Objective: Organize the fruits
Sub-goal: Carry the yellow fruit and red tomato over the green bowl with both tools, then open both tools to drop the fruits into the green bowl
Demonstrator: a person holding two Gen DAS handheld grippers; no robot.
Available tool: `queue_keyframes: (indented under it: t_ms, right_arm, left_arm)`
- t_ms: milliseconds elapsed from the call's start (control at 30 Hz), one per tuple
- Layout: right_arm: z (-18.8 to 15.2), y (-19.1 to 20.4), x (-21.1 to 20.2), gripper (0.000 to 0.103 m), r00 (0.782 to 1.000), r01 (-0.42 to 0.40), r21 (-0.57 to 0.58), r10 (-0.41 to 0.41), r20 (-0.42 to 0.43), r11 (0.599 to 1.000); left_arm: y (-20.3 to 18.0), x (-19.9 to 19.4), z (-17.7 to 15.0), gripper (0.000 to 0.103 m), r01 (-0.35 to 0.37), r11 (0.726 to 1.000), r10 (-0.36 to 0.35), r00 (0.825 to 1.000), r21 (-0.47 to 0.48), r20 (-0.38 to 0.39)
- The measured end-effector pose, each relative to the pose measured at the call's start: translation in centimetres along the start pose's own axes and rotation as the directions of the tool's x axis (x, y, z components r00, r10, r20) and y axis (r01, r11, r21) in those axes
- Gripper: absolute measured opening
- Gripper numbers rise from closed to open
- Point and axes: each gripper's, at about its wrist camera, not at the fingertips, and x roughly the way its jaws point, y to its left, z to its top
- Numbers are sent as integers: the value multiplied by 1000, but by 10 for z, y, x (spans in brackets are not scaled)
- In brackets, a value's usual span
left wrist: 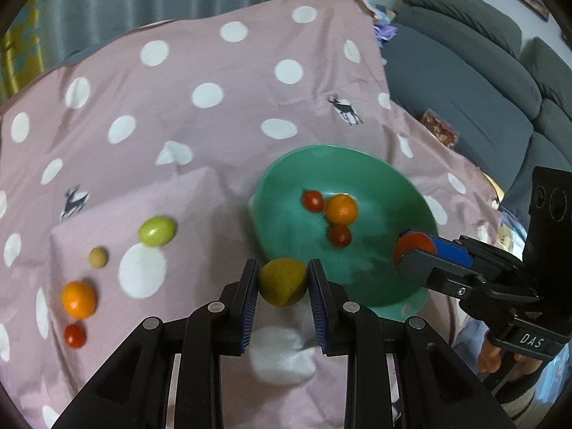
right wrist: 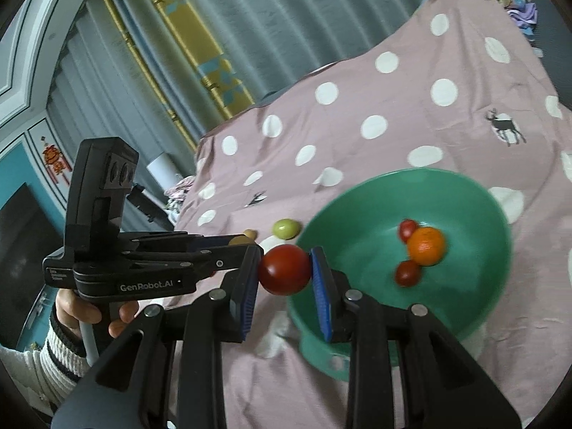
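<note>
A green bowl (left wrist: 386,275) (right wrist: 475,307) sits on the pink dotted cloth and holds an orange (left wrist: 341,209) (right wrist: 427,245) and two small red tomatoes (left wrist: 313,200) (left wrist: 339,235). My left gripper (left wrist: 283,282) is shut on a yellow-green round fruit (left wrist: 283,281) beside the bowl's near-left rim. My right gripper (right wrist: 285,264) is shut on a red tomato (right wrist: 285,264) (left wrist: 414,247) over the bowl's rim. On the cloth to the left lie a green fruit (left wrist: 157,230) (right wrist: 285,228), a small tan fruit (left wrist: 98,256), an orange (left wrist: 78,299) and a small red tomato (left wrist: 74,336).
A grey sofa (left wrist: 475,82) stands at the right beyond the cloth's edge, with a small patterned packet (left wrist: 439,127) on it. Curtains (right wrist: 250,18) hang behind. The cloth (left wrist: 214,125) rises in folds toward the back.
</note>
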Motion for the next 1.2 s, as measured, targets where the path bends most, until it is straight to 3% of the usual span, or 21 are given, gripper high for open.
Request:
queue_keyframes:
  t_ms: [367,667,767,967,1200]
  right_arm:
    - [-1,-24,2,29,993,118,0,-118,-29,993]
    - [-1,-31,6,32,984,172,-2,-172,-52,985]
    - [-2,-31,6,37,981,187,-6,-187,-55,982]
    - [-4,-29,-1,46,981,191,4,-190,-45,982]
    - [-7,-18,-10,52,983,179,2,-179,-30,984]
  left_arm:
    - [-19,36,12,28,32,999,-30,998,34,-52]
    - [-27,51,13,28,3,998,2,997,68,-72]
    - [-27,50,11,29,-27,997,32,997,69,-67]
    - [-26,38,6,63,-70,995,73,996,71,-47]
    - [-19,18,-7,68,-137,989,138,990,58,-27]
